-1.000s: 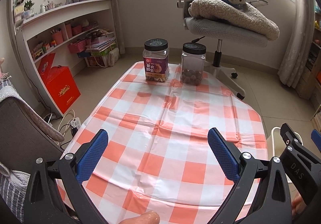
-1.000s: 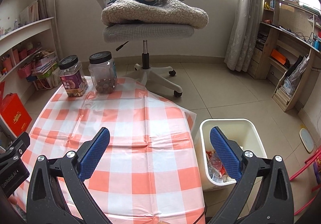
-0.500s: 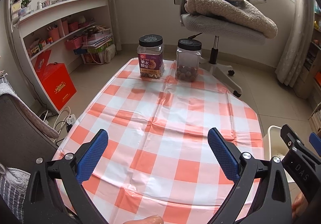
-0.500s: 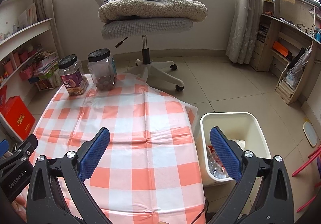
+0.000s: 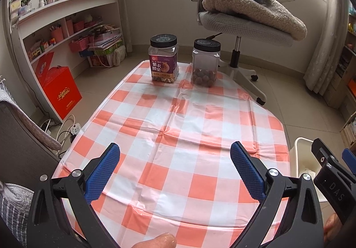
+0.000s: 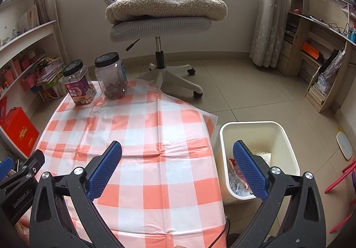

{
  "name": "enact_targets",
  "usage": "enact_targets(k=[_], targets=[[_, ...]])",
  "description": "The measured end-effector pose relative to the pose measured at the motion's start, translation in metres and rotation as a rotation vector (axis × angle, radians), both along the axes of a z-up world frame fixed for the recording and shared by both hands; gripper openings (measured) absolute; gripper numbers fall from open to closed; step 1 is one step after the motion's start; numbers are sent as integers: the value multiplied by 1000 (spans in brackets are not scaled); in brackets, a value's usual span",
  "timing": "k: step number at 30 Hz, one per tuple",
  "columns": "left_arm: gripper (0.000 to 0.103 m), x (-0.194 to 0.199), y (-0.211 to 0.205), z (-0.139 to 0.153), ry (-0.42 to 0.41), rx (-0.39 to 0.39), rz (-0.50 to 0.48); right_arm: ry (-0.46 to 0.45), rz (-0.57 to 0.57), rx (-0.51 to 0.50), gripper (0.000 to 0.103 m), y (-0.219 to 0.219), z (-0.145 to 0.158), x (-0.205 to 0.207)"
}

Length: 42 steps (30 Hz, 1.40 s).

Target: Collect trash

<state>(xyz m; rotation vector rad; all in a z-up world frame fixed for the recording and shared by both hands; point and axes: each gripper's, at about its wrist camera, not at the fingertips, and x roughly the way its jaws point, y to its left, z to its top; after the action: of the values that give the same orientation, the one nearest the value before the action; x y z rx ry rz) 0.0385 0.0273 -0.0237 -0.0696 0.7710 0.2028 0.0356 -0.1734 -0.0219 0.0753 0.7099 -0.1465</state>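
Observation:
A white waste bin (image 6: 287,145) stands on the floor right of the table and holds wrappers and clear plastic trash (image 6: 238,181). Its rim also shows in the left wrist view (image 5: 299,148). My left gripper (image 5: 175,170) is open and empty above the near part of the orange-and-white checked tablecloth (image 5: 178,128). My right gripper (image 6: 178,168) is open and empty above the table's right edge, its right finger over the bin. I see no loose trash on the cloth.
Two black-lidded clear jars stand at the table's far end: a labelled nut jar (image 5: 164,59) and a jar (image 5: 205,63) with brown balls. A swivel chair (image 6: 160,25) with a blanket and plush monkey is behind. Shelves (image 5: 66,25) and a red box (image 5: 59,92) are left.
Both grippers have drawn back and risen a little, so more of the table and bin shows. Both stay open and empty.

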Motion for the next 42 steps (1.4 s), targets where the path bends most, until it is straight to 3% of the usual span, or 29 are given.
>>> enact_targets(k=[42], targets=[[95, -5, -12, 10, -60, 18, -31, -22, 8, -19, 96, -1, 0, -2]])
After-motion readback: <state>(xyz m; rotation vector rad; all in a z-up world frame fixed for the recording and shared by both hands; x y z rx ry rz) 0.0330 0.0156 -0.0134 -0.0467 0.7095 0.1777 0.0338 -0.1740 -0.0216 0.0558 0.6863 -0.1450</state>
